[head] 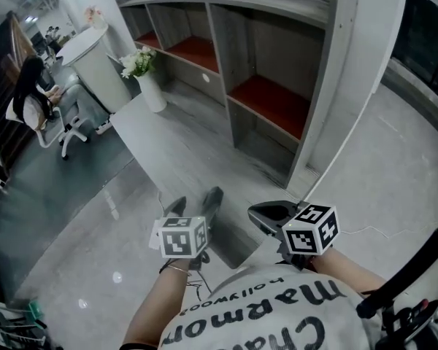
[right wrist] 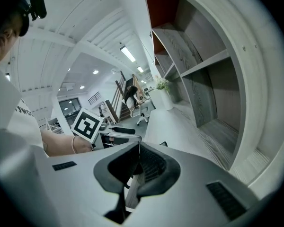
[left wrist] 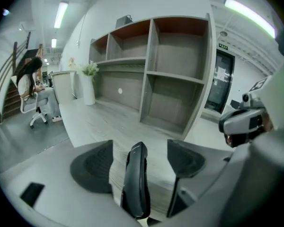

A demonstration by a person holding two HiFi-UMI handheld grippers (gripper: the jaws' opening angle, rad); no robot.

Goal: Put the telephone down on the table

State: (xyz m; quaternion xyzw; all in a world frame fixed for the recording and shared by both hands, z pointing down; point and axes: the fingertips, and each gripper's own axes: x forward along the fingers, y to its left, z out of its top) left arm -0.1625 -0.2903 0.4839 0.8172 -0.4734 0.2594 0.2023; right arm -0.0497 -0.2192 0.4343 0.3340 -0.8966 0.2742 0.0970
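Note:
A black telephone handset point(left wrist: 136, 178) stands lengthwise between the jaws of my left gripper point(left wrist: 138, 162), its tip pointing toward the shelf. There is a gap between it and each dark pad point(left wrist: 92, 167), so the jaws stand wide and do not press on it. Below it is the near edge of the grey wood table point(left wrist: 109, 122); I cannot tell whether the handset rests on it. In the head view the left gripper point(head: 195, 203) is at the table's near end, with the right gripper point(head: 274, 214) beside it. The right gripper point(right wrist: 137, 167) has its jaws together with nothing between them.
A grey shelf unit point(head: 277, 64) with red-lined compartments stands along the table's far right side. A white vase of flowers point(head: 150, 82) stands at the table's far end. A person sits on an office chair point(head: 29, 97) at the far left.

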